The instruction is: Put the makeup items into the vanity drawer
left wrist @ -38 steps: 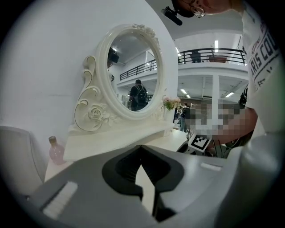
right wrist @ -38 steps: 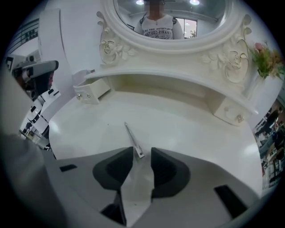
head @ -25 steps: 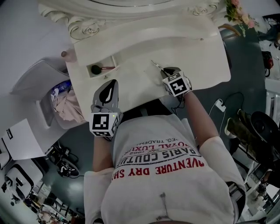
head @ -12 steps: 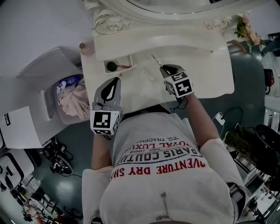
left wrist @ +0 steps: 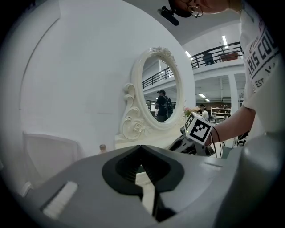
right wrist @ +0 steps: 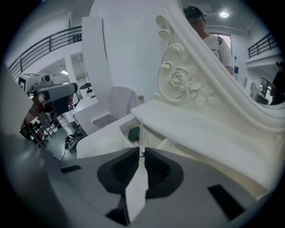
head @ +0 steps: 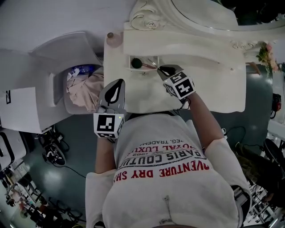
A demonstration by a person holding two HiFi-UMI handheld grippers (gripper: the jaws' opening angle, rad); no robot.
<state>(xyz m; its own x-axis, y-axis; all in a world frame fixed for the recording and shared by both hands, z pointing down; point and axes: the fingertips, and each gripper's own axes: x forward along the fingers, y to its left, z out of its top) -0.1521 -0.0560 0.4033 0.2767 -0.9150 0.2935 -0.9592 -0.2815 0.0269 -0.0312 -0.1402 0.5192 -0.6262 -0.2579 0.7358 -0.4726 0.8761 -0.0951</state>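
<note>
White vanity [head: 200, 75] in the head view, its small drawer [head: 132, 57] pulled open with a dark green round puff [head: 136, 63] inside. Right gripper [head: 161, 69] at the drawer's edge, clenched on a thin pale stick [head: 153, 65] pointing over the drawer. Left gripper [head: 118, 83] near the vanity's front edge. Left gripper view: jaws together, nothing between. Right gripper view: stick pinched between the pads, tip over the open drawer.

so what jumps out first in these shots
The ornate white vanity mirror at the top of the head view, carved roses on its frame. Below it, the right gripper has its jaws shut on a thin makeup stick, poised over the open drawer where a dark green round item lies.
</note>
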